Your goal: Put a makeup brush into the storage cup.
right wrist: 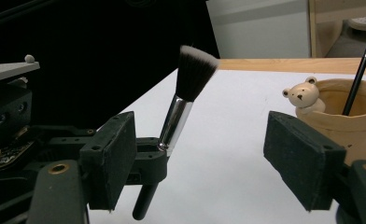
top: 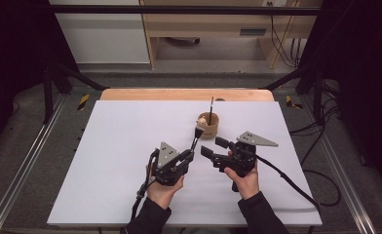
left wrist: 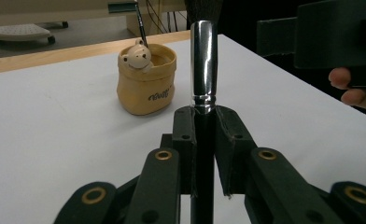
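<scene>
Brush in left gripper, just before the cup; right gripper beside it.

A white surface with a wooden far edge stands on grey floor, behind it at the upper middle a light wooden desk and a white cabinet, dark sides around.

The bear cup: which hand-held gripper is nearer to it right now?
Right, narrowly. The right hand-held gripper sits just in front of the bear cup, jaws open. The left hand-held gripper, shut on the makeup brush, sits slightly further to its front-left.
</scene>
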Action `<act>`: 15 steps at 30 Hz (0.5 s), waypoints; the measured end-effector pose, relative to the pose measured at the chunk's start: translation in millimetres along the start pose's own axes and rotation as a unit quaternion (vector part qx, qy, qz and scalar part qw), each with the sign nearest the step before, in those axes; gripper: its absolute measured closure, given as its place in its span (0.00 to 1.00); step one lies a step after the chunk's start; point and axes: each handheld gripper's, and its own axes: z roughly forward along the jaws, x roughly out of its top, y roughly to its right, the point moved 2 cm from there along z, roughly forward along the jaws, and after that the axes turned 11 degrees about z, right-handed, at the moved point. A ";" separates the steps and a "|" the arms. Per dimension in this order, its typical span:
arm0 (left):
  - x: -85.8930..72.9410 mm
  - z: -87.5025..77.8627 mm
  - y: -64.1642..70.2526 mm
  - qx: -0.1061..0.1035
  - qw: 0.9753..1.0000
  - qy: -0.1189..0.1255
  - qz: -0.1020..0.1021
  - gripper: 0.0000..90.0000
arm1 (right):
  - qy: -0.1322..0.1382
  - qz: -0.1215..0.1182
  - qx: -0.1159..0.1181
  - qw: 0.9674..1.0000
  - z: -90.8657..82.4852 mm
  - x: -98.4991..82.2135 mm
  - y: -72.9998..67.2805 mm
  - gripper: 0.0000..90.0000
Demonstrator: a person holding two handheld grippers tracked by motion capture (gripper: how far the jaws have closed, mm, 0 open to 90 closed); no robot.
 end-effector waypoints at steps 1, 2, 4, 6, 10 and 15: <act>0.4 0.4 0.8 -0.001 1.000 0.000 0.001 0.87 | 0.000 0.000 0.000 1.000 0.0 0.0 0.0 0.29; 0.9 1.0 2.3 -0.001 1.000 0.001 0.002 0.87 | 0.000 0.002 0.000 1.000 0.1 -0.2 -0.1 0.30; 1.8 2.2 5.3 -0.004 1.000 0.002 0.003 0.87 | 0.000 0.003 0.001 1.000 0.5 -0.5 -0.4 0.31; 2.6 2.9 7.5 -0.005 1.000 0.003 0.004 0.87 | 0.001 0.002 0.002 1.000 0.5 -0.7 -0.6 0.32; 4.2 4.5 11.9 -0.009 1.000 0.005 0.006 0.87 | 0.001 0.005 0.003 1.000 0.5 -0.9 -0.5 0.36; 6.2 5.1 16.4 -0.013 1.000 0.008 0.007 0.87 | 0.002 0.014 0.004 1.000 0.2 -1.2 0.0 0.40</act>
